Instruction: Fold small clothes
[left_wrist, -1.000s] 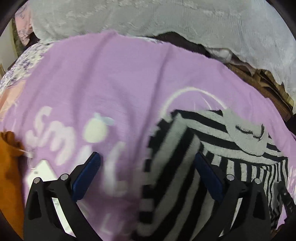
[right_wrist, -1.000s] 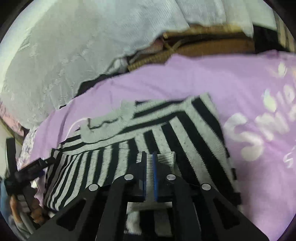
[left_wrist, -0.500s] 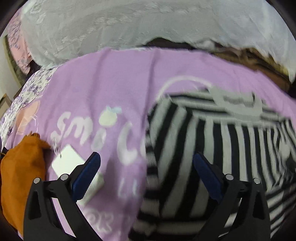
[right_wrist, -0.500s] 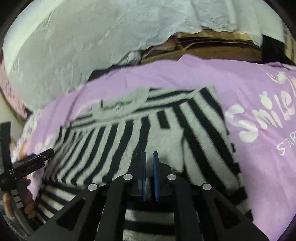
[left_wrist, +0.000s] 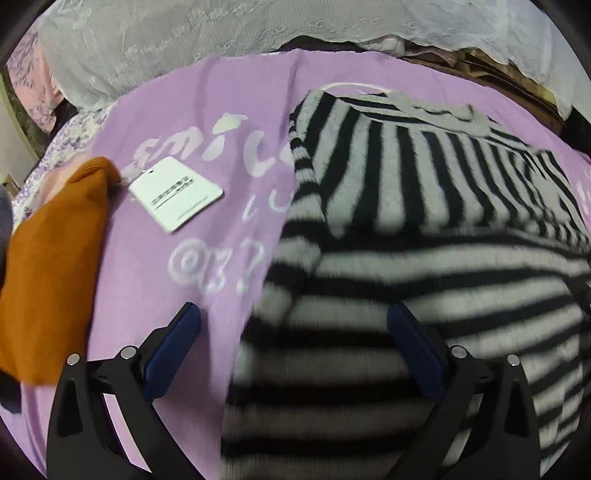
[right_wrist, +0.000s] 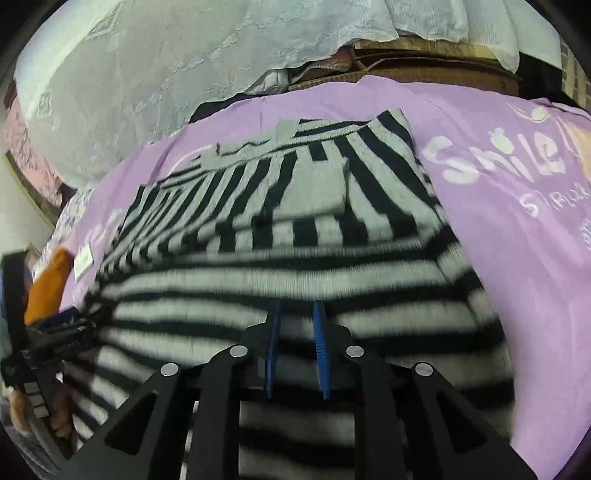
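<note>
1. Right under your right gripper (right_wrist: 295, 332), the blue pads sit nearly together with striped sweater (right_wrist: 295, 258) fabric between them; you look to be pinching its near hem, though blur hides the contact.
2. Your left gripper (left_wrist: 295, 339) is spread wide, holding nothing, over the sweater's near left edge.
3. Sweater's long axis runs away from you, collar (right_wrist: 251, 146) at the far end.
4. Left of it: white tag (left_wrist: 175, 194) and orange garment (left_wrist: 51, 258), near but apart.
5. Purple blanket (right_wrist: 517, 258) gives open room right; white lace cloth (left_wrist: 221, 37) bounds the far edge.
</note>
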